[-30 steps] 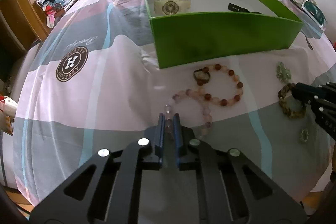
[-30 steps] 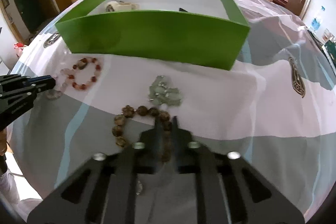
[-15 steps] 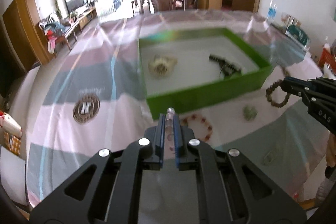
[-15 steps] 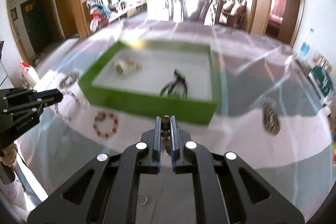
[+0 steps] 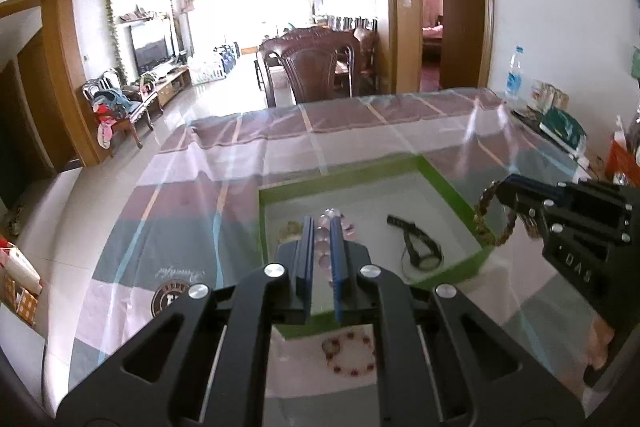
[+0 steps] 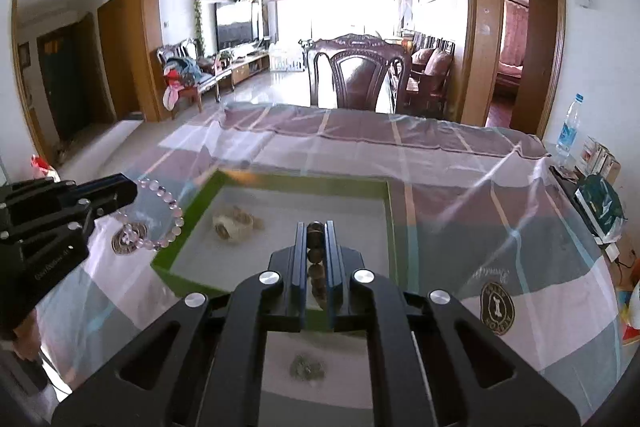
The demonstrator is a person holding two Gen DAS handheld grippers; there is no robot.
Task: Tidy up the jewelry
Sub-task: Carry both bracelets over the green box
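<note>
Green cardboard makes the box (image 6: pixel 394 227), the largest thing of the task; it sits on the checked tablecloth (image 6: pixel 460 183), open on top, with thin walls that look light and easy to push aside. Inside it lie a pale watch (image 6: pixel 234 223) and a black watch (image 5: pixel 418 247).

Both bracelets are in the air above the box's near wall. The left gripper (image 5: pixel 322 223) is clamped on the pink bead bracelet (image 6: pixel 160 215), whose loop hangs free below its tips. The right gripper (image 6: pixel 315 227) is clamped on the brown bead bracelet (image 5: pixel 490 215), which also hangs as a loose loop.

I judge both bracelets to be light and limp, so they will swing when carried. The round beads are smooth and may roll out of the flat pads, so it is best to pinch across one or two beads, as here. The pink beads look like stone or glass and could chip if dropped from high.

A red bead bracelet (image 5: pixel 352 353) and a small greenish ornament (image 6: pixel 308 367) lie on the cloth before the box.
</note>
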